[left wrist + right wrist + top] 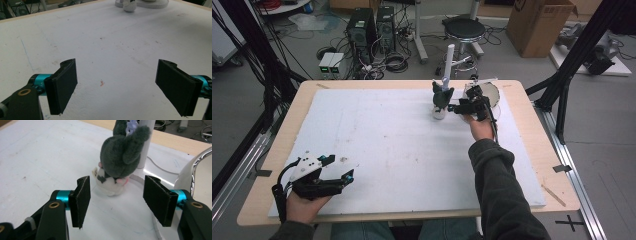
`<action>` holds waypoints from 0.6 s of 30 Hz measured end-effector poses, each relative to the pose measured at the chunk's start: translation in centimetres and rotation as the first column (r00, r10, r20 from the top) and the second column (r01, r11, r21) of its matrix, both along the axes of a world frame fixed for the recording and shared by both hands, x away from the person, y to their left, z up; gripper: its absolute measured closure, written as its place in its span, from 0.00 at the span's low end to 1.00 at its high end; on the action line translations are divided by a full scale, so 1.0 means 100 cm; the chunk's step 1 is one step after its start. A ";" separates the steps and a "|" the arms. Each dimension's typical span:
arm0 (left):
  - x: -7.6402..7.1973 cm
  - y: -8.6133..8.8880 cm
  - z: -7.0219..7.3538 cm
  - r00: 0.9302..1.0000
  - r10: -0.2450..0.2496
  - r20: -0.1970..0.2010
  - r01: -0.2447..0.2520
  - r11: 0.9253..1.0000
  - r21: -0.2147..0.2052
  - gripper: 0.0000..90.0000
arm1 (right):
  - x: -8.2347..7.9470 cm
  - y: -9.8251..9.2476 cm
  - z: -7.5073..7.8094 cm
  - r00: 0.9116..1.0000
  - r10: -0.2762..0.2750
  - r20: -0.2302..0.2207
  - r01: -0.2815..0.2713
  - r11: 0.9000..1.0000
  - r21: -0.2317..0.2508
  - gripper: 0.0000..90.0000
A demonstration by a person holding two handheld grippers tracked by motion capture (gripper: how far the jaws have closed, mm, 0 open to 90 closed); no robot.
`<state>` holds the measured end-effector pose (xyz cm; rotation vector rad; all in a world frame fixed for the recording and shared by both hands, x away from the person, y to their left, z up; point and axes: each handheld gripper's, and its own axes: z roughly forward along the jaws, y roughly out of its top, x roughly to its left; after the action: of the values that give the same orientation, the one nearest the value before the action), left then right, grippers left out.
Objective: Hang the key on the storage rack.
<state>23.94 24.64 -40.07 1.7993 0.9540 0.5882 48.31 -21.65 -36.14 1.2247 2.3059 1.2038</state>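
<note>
1. Nearest the high camera, the person's left hand rests at the near left corner of the table (pixel 532 95), holding the left gripper (pixel 343 167) just above the white foam board (pixel 387 145) that covers most of the tabletop.
2. Its two black jaws stand wide apart with nothing between them; the left gripper view looks past them onto bare, lightly stained board.
3. A dark green sleeve (pixel 497 185) runs up the right side of the board to the right hand, which holds the right gripper (pixel 451 107) near the far edge.
4. That gripper points leftward at a plush toy (pixel 442 96), dark grey on top with a whitish part below.
5. From the right gripper view, the plush toy (pixel 120 157) sits a little beyond the jaw tips, ears hanging down and pale part resting on the board.
6. The right gripper (pixel 116 195) has its jaws partly apart, and no pad touches the toy; it grips nothing.
7. A white upright post (pixel 448 62) rises right behind the toy, touching or nearly touching it; I cannot tell whether the toy hangs from it.
8. Just right of the gripper stands a round mirror (pixel 490 92) with a white rim, and its shiny edge shows at the right of the right gripper view.
9. Beyond the table, computer towers (pixel 371 27), cables, a black stool (pixel 465 30) and a cardboard box (pixel 539 22) sit on the floor.
</note>
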 end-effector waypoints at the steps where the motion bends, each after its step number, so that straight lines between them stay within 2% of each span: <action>1: 0.000 0.000 0.000 1.000 0.000 -0.001 0.000 1.000 0.003 0.20 | 0.000 0.000 0.000 1.000 0.001 0.004 -0.001 1.000 0.002 0.42; 18: 0.005 -0.001 -0.001 1.000 0.007 -0.013 -0.007 1.000 -0.001 0.20 | -0.006 0.002 0.007 0.999 0.038 0.014 -0.039 0.997 0.067 0.35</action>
<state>24.43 24.56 -40.22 1.8019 0.9695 0.5812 47.68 -21.49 -35.42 1.1962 2.3074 1.3085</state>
